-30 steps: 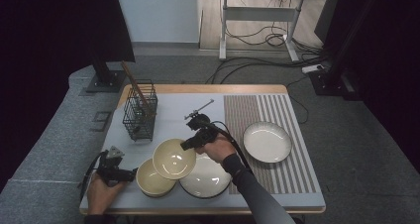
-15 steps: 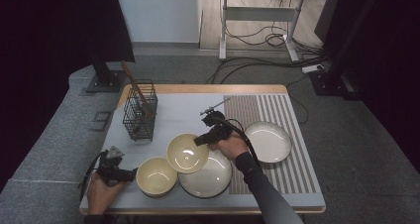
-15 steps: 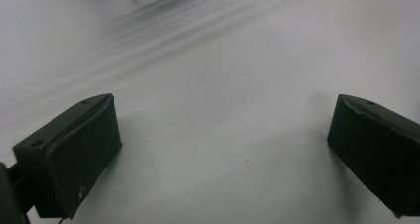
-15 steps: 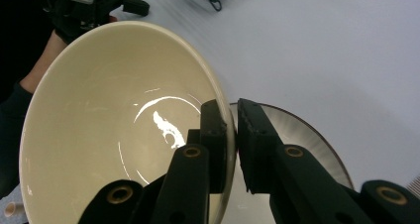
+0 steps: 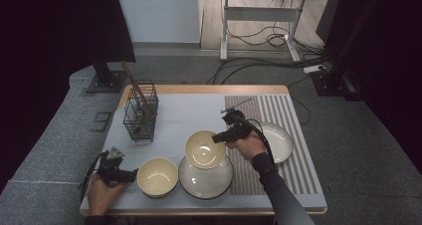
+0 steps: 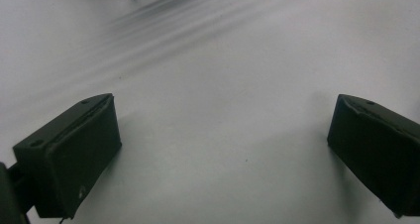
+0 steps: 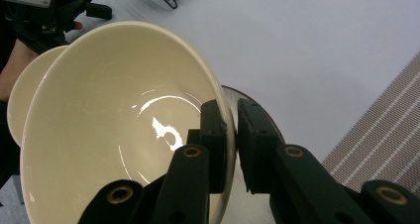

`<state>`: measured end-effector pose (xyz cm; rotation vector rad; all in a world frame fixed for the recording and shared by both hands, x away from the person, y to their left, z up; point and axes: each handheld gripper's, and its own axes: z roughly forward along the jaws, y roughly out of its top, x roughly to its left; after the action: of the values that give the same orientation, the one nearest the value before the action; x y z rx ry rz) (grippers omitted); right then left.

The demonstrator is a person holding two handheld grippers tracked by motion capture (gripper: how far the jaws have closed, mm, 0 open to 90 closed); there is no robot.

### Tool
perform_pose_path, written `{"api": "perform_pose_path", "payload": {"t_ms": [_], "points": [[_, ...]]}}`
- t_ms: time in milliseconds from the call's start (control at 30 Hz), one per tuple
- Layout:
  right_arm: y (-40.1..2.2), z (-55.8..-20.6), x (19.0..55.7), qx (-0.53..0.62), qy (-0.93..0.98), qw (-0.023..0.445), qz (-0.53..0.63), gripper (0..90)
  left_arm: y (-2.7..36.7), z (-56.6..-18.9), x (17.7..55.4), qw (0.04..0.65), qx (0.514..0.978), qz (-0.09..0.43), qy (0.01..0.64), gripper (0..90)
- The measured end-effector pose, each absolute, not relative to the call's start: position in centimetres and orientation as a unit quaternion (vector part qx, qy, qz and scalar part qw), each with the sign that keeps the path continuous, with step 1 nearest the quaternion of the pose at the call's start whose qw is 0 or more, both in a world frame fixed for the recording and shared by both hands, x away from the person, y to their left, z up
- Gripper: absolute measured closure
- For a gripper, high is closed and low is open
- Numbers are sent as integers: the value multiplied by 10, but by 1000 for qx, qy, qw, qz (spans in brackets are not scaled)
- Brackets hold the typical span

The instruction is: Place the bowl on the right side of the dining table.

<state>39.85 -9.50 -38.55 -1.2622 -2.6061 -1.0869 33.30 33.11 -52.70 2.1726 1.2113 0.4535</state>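
- Your right gripper [image 5: 217, 137] is clamped on the rim of the glossy cream ceramic bowl [image 5: 204, 149]: one jaw inside the wall, one outside.
- The held bowl hangs to the left of that gripper, above the far edge of the grey round plate [image 5: 205, 177].
- Your left gripper [image 6: 223, 149] has its jaws spread wide, with nothing between them, over the pale mat [image 6: 237, 75].
- A second cream bowl [image 5: 157, 176] sits just to the right of the left gripper.
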Motion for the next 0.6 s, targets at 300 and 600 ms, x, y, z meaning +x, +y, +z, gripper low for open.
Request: {"api": "perform_pose_path", "payload": {"t_ms": [300,600], "points": [[-119,-392,402,-436,-830,14,-347,817,331,-527,333,302,819,171,456,0],[-145,-397,405,-467,-815,1,-343,817,331,-527,333,302,819,171,457,0]]}}
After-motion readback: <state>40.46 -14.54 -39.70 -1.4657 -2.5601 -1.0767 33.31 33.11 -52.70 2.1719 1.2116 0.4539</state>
